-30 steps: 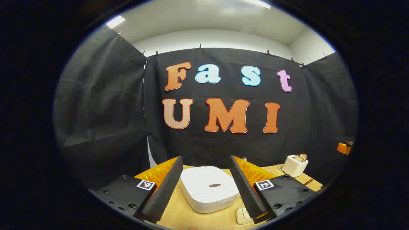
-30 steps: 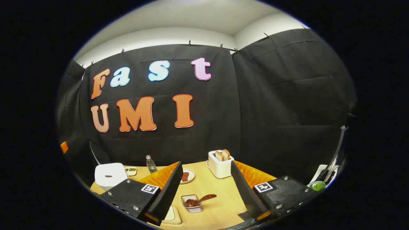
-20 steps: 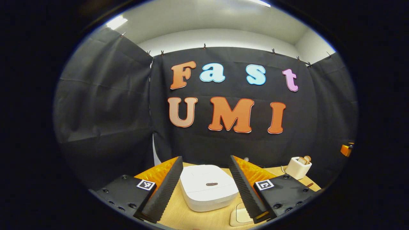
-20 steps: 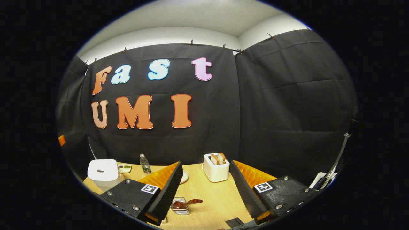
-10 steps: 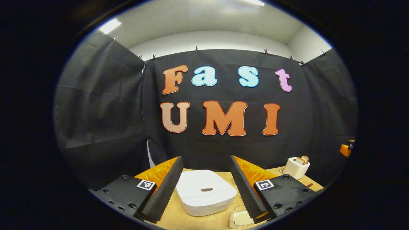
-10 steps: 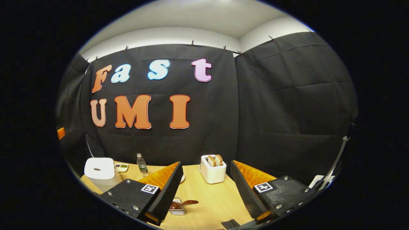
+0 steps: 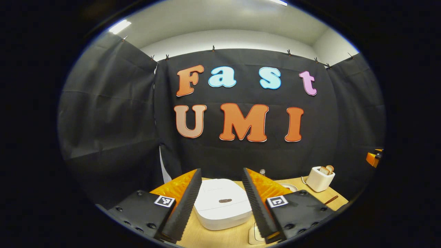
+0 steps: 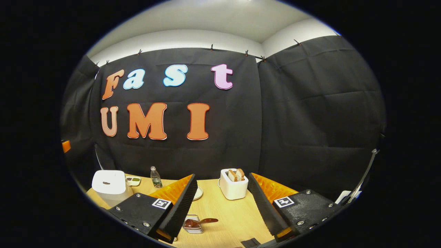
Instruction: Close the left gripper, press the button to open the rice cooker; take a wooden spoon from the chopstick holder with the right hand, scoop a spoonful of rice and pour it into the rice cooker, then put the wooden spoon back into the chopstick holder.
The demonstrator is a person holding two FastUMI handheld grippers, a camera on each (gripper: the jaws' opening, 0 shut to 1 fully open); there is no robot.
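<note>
Rice cooker sits lid-down between the left tool's parted fingers.

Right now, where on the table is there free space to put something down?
Bare wood lies between the toaster and the wire holder with the wooden spoon, ahead of the right gripper. The far left is crowded: rice cooker, small dish and bottle stand close together.

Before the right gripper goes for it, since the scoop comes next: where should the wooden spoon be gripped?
Likely on the handle of the wooden spoon: it sticks out free over the rim of the small wire holder, slanting rightward, while the bowl sits inside. The open right gripper could come from above, its fingers straddling the handle crosswise.
</note>
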